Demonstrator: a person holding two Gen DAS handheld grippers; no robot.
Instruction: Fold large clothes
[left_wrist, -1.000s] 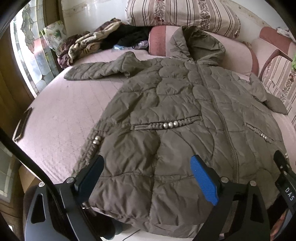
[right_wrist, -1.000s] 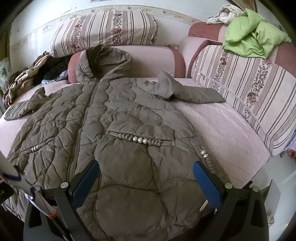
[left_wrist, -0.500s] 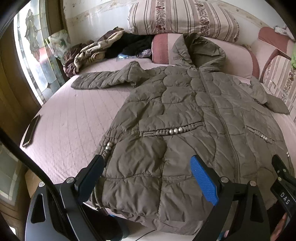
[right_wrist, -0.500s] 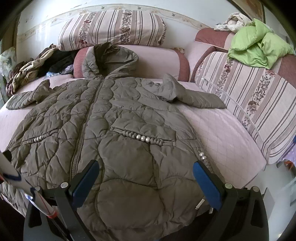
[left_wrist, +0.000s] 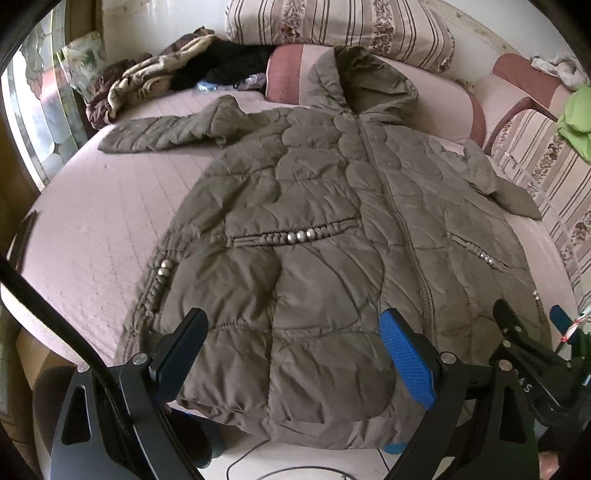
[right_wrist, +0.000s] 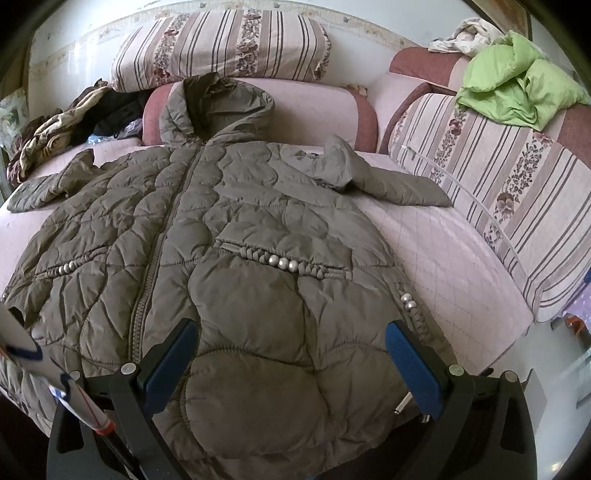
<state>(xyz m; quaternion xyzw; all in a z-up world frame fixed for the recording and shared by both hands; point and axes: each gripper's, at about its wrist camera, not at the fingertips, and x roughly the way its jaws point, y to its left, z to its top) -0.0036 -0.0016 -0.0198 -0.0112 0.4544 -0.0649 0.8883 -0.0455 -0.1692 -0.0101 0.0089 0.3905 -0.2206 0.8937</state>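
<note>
An olive quilted hooded coat lies spread face up on the pink sofa bed, zipped, hood against the back cushion, both sleeves stretched out sideways. Its hem hangs at the near edge. My left gripper is open above the hem's left half, nothing between its blue pads. My right gripper is open above the hem's right half, also holding nothing. The right gripper's black frame shows at the right edge of the left wrist view.
Striped cushions line the back and right side. A pile of clothes sits at the back left, a green garment on the right armrest. A dark phone lies on the bed's left edge. A cable runs on the floor.
Both grippers have drifted slightly over the hem, the left view turning rightward so more of the coat and the right gripper show. Both stay open; the coat has not moved.
</note>
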